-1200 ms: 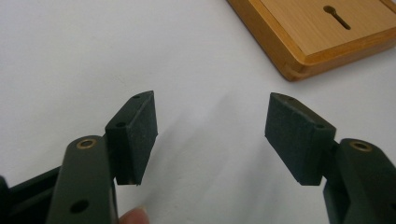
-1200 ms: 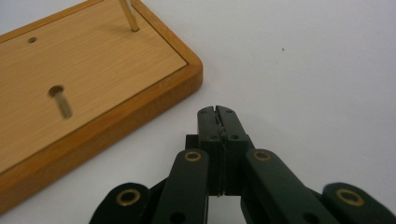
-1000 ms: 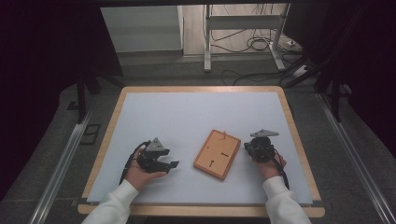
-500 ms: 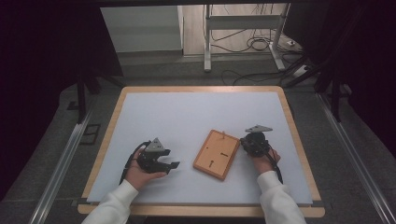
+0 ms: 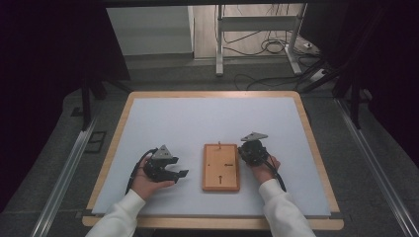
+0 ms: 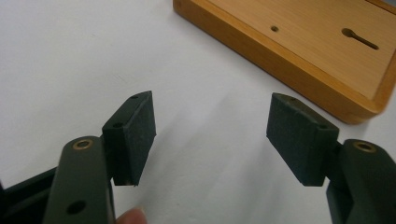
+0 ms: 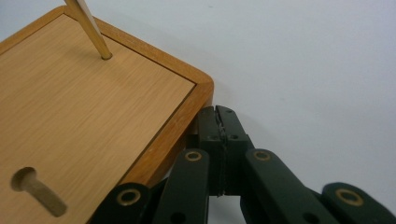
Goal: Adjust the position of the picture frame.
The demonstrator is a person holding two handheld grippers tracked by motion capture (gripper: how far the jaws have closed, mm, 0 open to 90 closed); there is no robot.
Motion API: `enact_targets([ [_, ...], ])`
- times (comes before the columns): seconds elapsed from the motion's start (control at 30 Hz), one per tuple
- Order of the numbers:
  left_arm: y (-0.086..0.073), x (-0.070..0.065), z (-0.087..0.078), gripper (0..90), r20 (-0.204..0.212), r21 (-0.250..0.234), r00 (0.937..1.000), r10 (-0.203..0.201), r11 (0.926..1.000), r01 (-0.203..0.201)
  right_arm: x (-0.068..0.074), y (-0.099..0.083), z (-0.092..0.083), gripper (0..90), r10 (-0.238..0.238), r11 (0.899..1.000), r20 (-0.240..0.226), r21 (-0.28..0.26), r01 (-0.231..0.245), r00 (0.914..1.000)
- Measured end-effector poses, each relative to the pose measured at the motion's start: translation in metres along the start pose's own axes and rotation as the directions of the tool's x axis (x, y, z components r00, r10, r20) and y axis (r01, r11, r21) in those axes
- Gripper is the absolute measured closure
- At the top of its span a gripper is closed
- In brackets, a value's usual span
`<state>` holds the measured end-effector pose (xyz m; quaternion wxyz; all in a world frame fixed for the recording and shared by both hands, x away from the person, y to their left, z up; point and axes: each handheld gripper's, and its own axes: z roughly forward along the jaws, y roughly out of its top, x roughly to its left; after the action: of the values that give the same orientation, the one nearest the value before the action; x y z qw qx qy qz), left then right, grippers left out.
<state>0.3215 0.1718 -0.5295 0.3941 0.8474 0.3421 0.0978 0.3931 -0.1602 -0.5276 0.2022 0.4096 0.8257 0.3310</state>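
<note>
Right gripper view shows my clenched right gripper against the wooden board, stiff, flat, probably slippery; I'd pinch its raised edge with the gaping left gripper.

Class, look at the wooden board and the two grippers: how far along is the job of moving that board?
Done: the wooden board lies square to the table edge. In hand: the right gripper, jaws shut, presses against the board's side near a corner. Left: the left gripper waits open, apart from the board, so any further nudging or gripping remains.
</note>
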Motion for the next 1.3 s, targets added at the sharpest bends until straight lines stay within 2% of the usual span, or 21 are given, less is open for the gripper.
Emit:
enact_targets([
  [0.13, 0.000, 0.001, 0.000, 32.1, -0.001, 0.004, 1.0000, -0.001, 1.0000, 0.001, 0.005, 0.001, 0.001, 90.0, -0.018, 1.000, -0.006, 0.000, 0.018, 0.9998],
  [0.2, -0.001, 0.001, 0.000, 32.0, -0.002, 0.004, 1.0000, -0.001, 1.0000, 0.001, 0.004, 0.001, 0.000, 90.0, -0.013, 1.000, -0.017, -0.003, 0.013, 0.9998],
  [0.37, -0.001, 0.002, -0.001, 31.9, -0.004, -0.001, 1.0000, -0.007, 1.0000, 0.007, 0.002, -0.002, -0.007, 90.0, -0.021, 1.000, -0.004, -0.015, 0.020, 0.9998],
  [0.43, -0.001, 0.003, -0.001, 31.8, -0.006, -0.001, 0.9999, -0.009, 1.0000, 0.009, -0.002, -0.009, -0.021, 90.0, -0.015, 0.999, -0.020, -0.029, 0.014, 0.9997],
  [0.47, -0.001, 0.003, -0.001, 31.7, -0.006, -0.001, 0.9999, -0.009, 1.0000, 0.009, -0.002, -0.009, -0.021, 90.0, -0.015, 0.999, -0.020, -0.029, 0.014, 0.9997],
  [0.53, -0.002, 0.004, 0.000, 31.7, -0.008, 0.001, 0.9999, -0.010, 0.9999, 0.010, -0.004, -0.022, -0.040, 90.0, -0.017, 0.999, -0.032, -0.042, 0.016, 0.9993],
  [0.63, -0.002, 0.003, 0.000, 31.6, -0.011, 0.003, 0.9999, -0.007, 1.0000, 0.007, -0.005, -0.030, -0.051, 90.0, -0.005, 0.999, -0.045, -0.048, 0.003, 0.9990],
  [0.67, -0.001, 0.003, 0.000, 31.6, -0.012, 0.003, 0.9999, -0.007, 1.0000, 0.007, -0.006, -0.039, -0.062, 90.0, -0.004, 0.998, -0.054, -0.055, 0.001, 0.9985],
  [0.87, -0.001, 0.002, 0.001, 31.5, -0.017, 0.007, 0.9999, -0.001, 1.0000, 0.002, -0.006, -0.061, -0.084, 90.0, -0.009, 0.998, -0.062, -0.064, 0.005, 0.9980],
  [1.03, -0.001, 0.002, 0.001, 31.5, -0.020, 0.005, 0.9998, -0.002, 1.0000, 0.002, -0.011, -0.070, -0.094, 88.7, 0.005, 0.997, -0.062, -0.070, -0.010, 0.9981],
  [1.07, -0.001, 0.002, 0.001, 31.5, -0.021, 0.005, 0.9998, -0.001, 1.0000, 0.001, -0.012, -0.072, -0.097, 87.0, 0.010, 0.997, -0.066, -0.072, -0.014, 0.9978],
  [1.2, -0.001, 0.001, 0.003, 31.2, -0.019, 0.011, 0.9998, 0.008, 0.9999, -0.008, -0.018, -0.079, -0.099, 59.5, 0.037, 0.996, -0.072, -0.082, -0.043, 0.9967],
  [1.3, -0.001, 0.001, 0.002, 31.2, -0.020, 0.006, 0.9997, 0.011, 0.9999, -0.010, -0.019, -0.081, -0.102, 44.9, 0.046, 0.993, -0.064, -0.102, -0.052, 0.9969],
])
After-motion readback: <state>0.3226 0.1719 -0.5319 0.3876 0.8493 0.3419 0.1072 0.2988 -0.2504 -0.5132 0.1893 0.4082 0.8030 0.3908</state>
